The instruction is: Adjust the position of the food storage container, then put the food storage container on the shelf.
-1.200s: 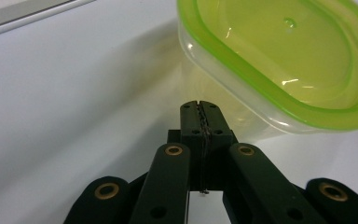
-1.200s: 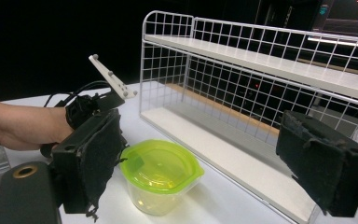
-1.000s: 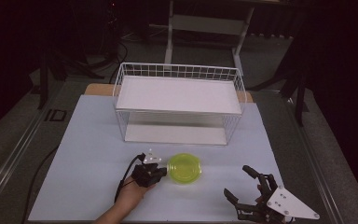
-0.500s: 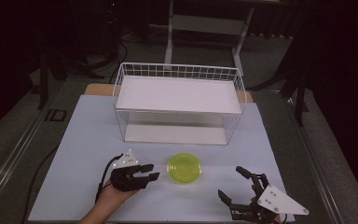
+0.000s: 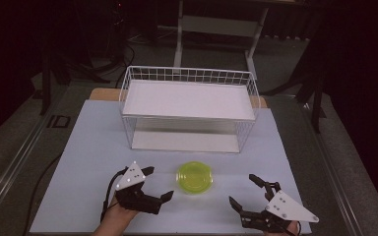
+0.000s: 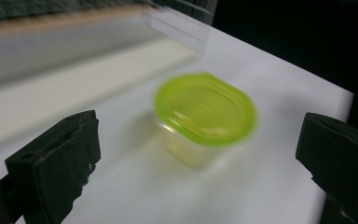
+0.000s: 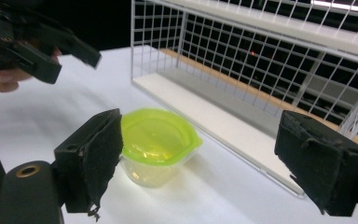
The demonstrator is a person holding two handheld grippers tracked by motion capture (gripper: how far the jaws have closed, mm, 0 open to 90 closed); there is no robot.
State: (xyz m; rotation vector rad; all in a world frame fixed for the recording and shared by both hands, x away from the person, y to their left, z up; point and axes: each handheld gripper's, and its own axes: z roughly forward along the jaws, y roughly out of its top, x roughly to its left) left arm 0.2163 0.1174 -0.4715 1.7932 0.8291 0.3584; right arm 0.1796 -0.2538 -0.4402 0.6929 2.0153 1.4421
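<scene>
High view: lidded green tub (image 5: 195,176) is parked between both claws, slightly nearer the left gripper (image 5: 150,186). Left gripper and right gripper (image 5: 248,193) are both spread wide, nothing held.

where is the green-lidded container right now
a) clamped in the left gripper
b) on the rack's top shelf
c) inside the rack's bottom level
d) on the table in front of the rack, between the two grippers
d: the green-lidded container sits on the table before the wire rack, with the open left gripper and right gripper apart from it.
</scene>
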